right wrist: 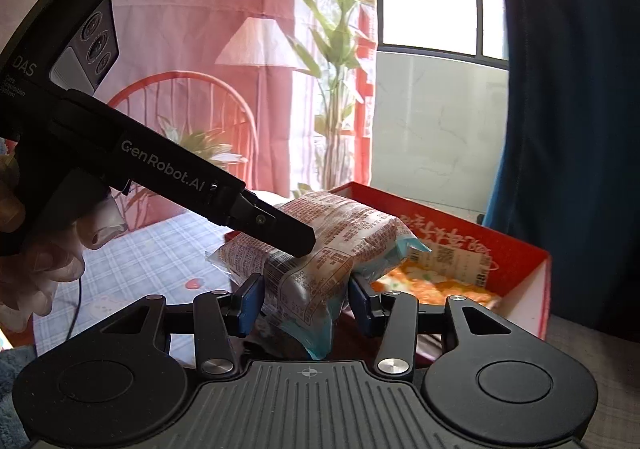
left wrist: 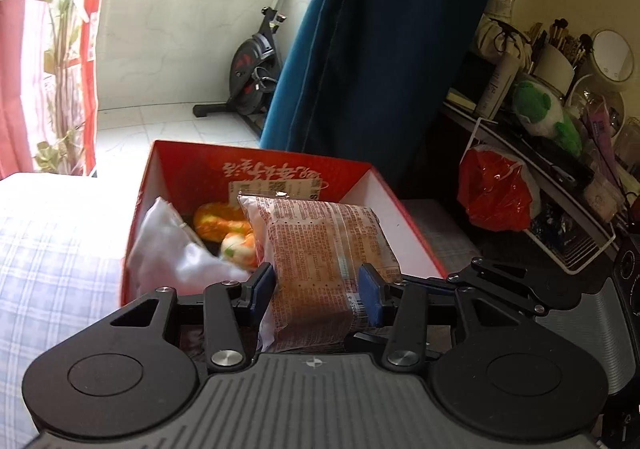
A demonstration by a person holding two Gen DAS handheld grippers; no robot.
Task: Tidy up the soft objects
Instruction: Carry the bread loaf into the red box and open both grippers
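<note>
My left gripper [left wrist: 316, 289] is shut on an orange printed snack packet [left wrist: 324, 249], held just over the near edge of a red box [left wrist: 200, 169]. Inside the box lie a white bag [left wrist: 168, 245] and orange soft toys [left wrist: 224, 225]. My right gripper [right wrist: 306, 299] is shut on a second printed packet with teal ends [right wrist: 316, 281], in front of the red box [right wrist: 500, 245]. In the right wrist view a finger [right wrist: 288, 233] of the left gripper reaches in from the left, with the orange packet [right wrist: 340, 217] beside it.
The box stands on a checked bedcover [left wrist: 52, 249]. A blue curtain [left wrist: 380, 49] hangs behind it and an exercise bike [left wrist: 256, 65] stands beyond. At right a cluttered shelf holds a green plush [left wrist: 544, 113] and a red plastic bag [left wrist: 496, 193]. A person's hand [right wrist: 40, 269] holds the left gripper.
</note>
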